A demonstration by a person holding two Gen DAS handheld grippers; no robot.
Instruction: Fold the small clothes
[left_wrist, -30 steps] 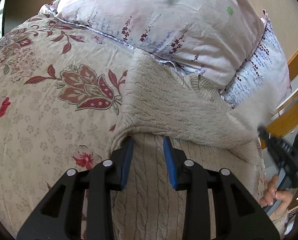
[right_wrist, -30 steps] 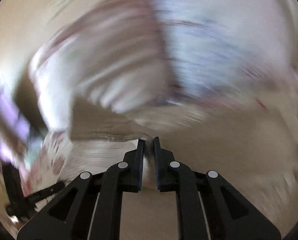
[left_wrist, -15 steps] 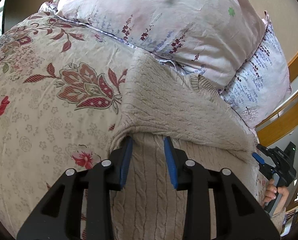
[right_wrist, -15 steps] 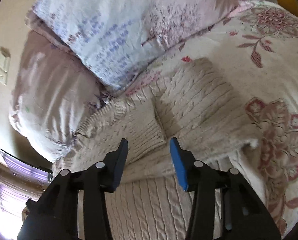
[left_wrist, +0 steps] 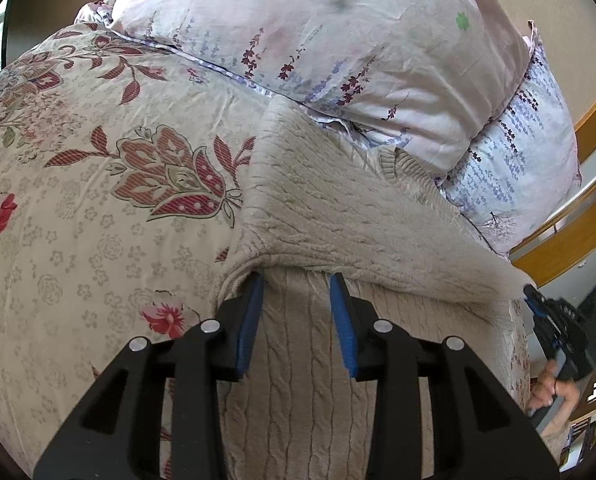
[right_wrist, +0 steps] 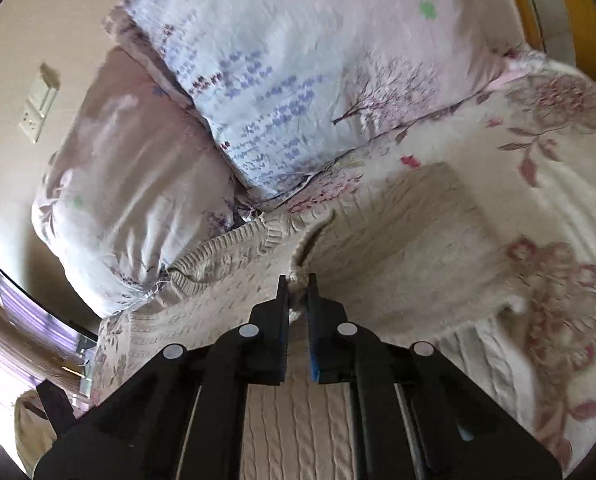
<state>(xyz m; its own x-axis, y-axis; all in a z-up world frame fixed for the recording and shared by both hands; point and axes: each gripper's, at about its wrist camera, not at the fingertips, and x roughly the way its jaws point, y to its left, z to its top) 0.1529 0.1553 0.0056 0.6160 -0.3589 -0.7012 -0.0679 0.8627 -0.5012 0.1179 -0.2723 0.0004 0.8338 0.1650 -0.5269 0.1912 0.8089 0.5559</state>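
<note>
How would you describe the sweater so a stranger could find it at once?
On the flowered bedspread, look just below the two pillows. The sweater lies there partly folded, the only cream cable-knit piece among printed fabrics.

The left gripper (left_wrist: 297, 280) reaches up from the bottom centre of its frame, its blue-padded fingers (left_wrist: 250, 320) spread with a clear gap between them. The right gripper (right_wrist: 297, 280) likewise rises from the bottom centre of its frame, fingers drawn nearly together, pinching a fold of knit fabric. At the lower right edge of the left view, a bare hand (left_wrist: 554, 390) grips the black handle.
</note>
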